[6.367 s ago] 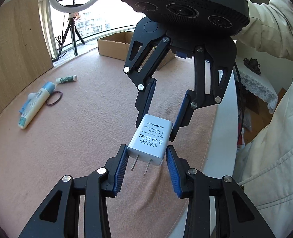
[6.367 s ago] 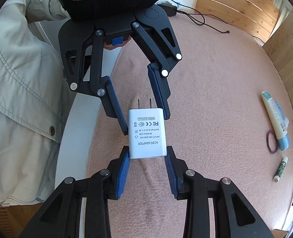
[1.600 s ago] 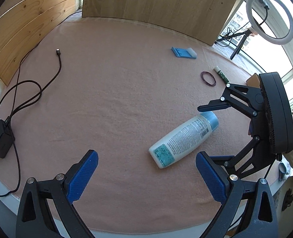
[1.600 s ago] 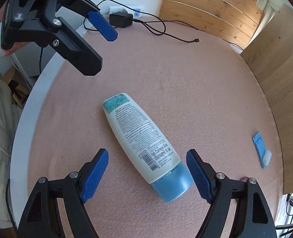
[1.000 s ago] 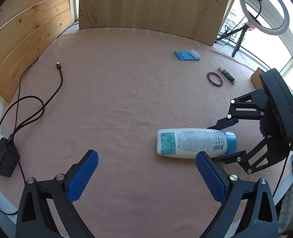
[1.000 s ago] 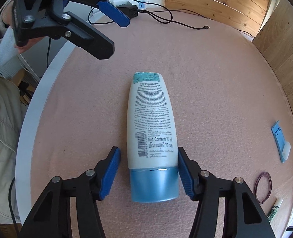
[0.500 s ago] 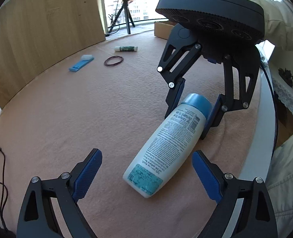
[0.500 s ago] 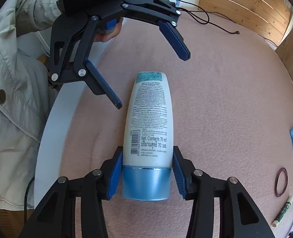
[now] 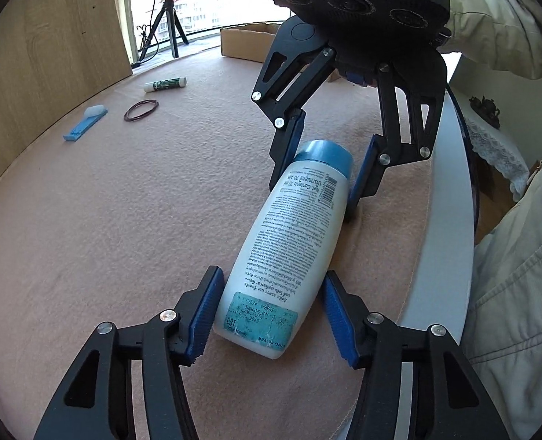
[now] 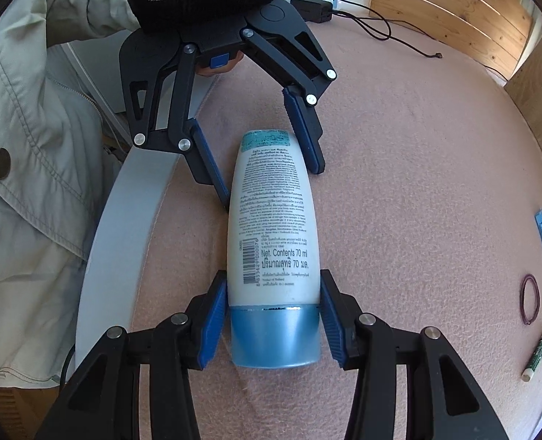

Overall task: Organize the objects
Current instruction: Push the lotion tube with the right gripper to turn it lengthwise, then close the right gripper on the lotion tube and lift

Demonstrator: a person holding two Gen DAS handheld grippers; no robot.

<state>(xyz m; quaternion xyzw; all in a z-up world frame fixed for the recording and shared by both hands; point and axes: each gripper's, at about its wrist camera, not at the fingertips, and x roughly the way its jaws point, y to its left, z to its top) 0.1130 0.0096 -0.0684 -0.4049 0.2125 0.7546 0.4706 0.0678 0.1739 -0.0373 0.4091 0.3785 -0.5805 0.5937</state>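
A white lotion bottle point(image 9: 293, 227) with a blue cap point(image 10: 274, 333) lies on the pink table cloth near the table's white rim. My right gripper point(image 10: 271, 277) is shut on it just above the cap, both pads against its sides. My left gripper point(image 9: 271, 275) faces the right one and straddles the bottle's flat teal-labelled end point(image 9: 260, 319). Its jaws are closing with the bottle between them. The pads stand close beside the bottle, which sits slightly askew, and a thin gap shows at the right pad. The right wrist view shows the left gripper point(image 10: 271, 183) from the front.
At the far side of the cloth lie a glue stick point(image 9: 165, 83), a dark rubber band point(image 9: 141, 110) and a small blue flat item point(image 9: 85, 124). A cardboard box point(image 9: 249, 42) stands behind. A black charger point(image 10: 313, 5) and cable lie at the opposite end. The white rim point(image 9: 450, 220) and a person's beige jacket are close by.
The left gripper rolled, came down over the bottle's flat end, and its jaws narrowed from wide apart to close beside the bottle. The right gripper kept its grip near the cap.
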